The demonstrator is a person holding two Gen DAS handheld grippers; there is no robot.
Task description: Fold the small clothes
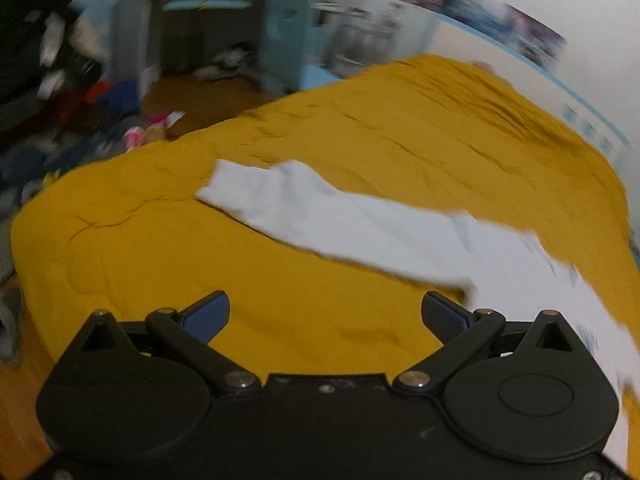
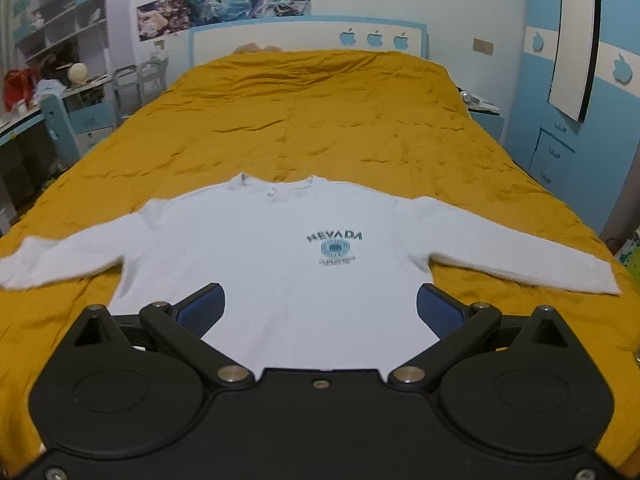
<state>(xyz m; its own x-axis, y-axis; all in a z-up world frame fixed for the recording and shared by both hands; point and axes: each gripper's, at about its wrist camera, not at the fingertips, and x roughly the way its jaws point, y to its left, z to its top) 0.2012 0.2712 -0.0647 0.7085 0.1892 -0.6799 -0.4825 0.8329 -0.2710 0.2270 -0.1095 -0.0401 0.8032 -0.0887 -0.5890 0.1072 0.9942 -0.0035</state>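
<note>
A white long-sleeved shirt [image 2: 256, 256] with a blue "NEVADA" print lies flat, face up, on the mustard-yellow bed cover [image 2: 320, 120], both sleeves spread out sideways. My right gripper [image 2: 320, 308] hovers open over the shirt's lower hem, nothing between its blue pads. In the blurred left wrist view the shirt's left sleeve [image 1: 320, 216] stretches across the bed cover [image 1: 160, 248]. My left gripper [image 1: 326, 316] is open above the cover just short of that sleeve, its right pad near the sleeve's edge.
A headboard [image 2: 304, 36] with apple shapes stands at the bed's far end. A desk and blue chair [image 2: 56, 124] flank the left side, a blue cabinet [image 2: 560, 140] the right. Clothes and toys [image 1: 80, 120] litter the floor beyond the bed's left edge.
</note>
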